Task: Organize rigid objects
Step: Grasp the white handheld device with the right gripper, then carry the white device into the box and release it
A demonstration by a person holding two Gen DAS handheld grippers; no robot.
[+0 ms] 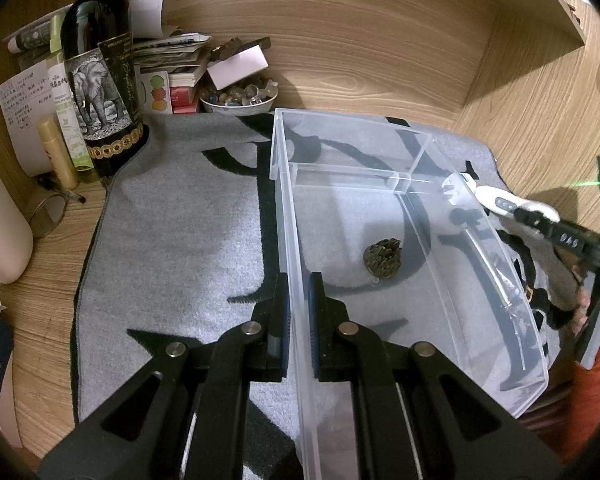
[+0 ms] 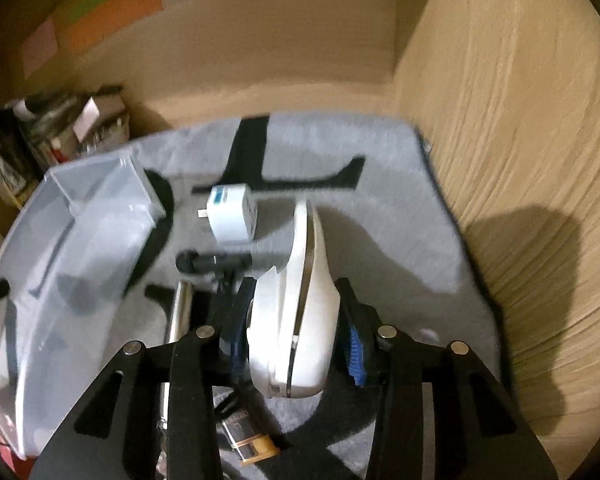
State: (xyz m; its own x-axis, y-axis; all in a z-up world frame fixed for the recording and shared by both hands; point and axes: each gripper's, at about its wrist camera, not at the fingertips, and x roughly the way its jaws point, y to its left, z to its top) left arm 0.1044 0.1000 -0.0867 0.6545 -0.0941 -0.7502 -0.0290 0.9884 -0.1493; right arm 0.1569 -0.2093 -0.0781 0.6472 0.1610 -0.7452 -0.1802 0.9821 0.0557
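At the far left, beside the grey mat (image 1: pixel 172 216), stand a wine bottle (image 1: pixel 100 68), tubes and stacked papers, with a bowl of stones (image 1: pixel 240 98) behind, all well apart from the work. The left gripper (image 1: pixel 299 300) is clamped tight on the near-left wall of the clear bin (image 1: pixel 480 280), steadying it; inside lies one brown ridged nut (image 1: pixel 382 261) in the large compartment, the far compartments looking bare. To the right, the right gripper (image 2: pixel 296 320) has a white handheld device (image 2: pixel 300 300) between its jaws, pads at or nearly at its sides, lifted above the mat just beside the bin's right wall. I judge the step to be carrying this device to the bin; next it must clear the rim and be lowered in, away from the nut. Still on the mat: a white plug adapter (image 2: pixel 232 216), a black cylinder (image 2: pixel 208 262), a metal rod (image 2: pixel 178 312) and a battery (image 2: pixel 254 446) under the gripper.
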